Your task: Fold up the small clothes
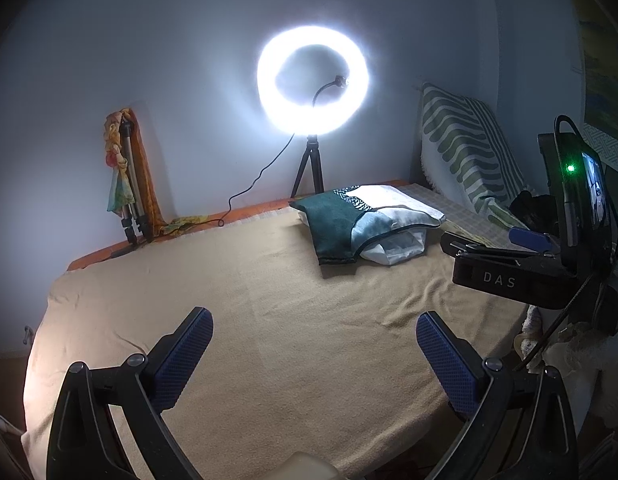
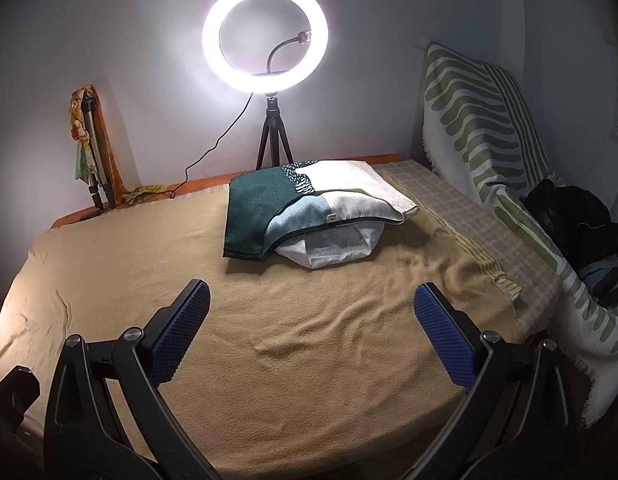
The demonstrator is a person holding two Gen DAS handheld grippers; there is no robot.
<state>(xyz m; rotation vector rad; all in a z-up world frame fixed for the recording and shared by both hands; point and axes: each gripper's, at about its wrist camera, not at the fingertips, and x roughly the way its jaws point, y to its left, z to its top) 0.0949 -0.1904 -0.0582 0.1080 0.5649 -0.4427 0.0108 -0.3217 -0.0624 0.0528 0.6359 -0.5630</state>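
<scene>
A tan blanket (image 1: 269,300) covers the bed; it also shows in the right wrist view (image 2: 289,320). At its far side lies a pillow in a green and white cover (image 1: 361,220), with white stuffing showing at the open end (image 2: 329,248). A pile of dark clothes (image 2: 581,232) lies at the right against a striped throw. My left gripper (image 1: 313,344) is open and empty over the blanket. My right gripper (image 2: 311,320) is open and empty over the blanket; its body shows in the left wrist view (image 1: 509,276) at the right.
A lit ring light on a tripod (image 2: 265,36) stands at the back wall with its cable trailing left. A folded tripod with a scarf (image 2: 89,140) leans at the back left. A green-striped throw (image 2: 489,120) drapes the right side. A checked sheet (image 2: 449,200) lies under the blanket.
</scene>
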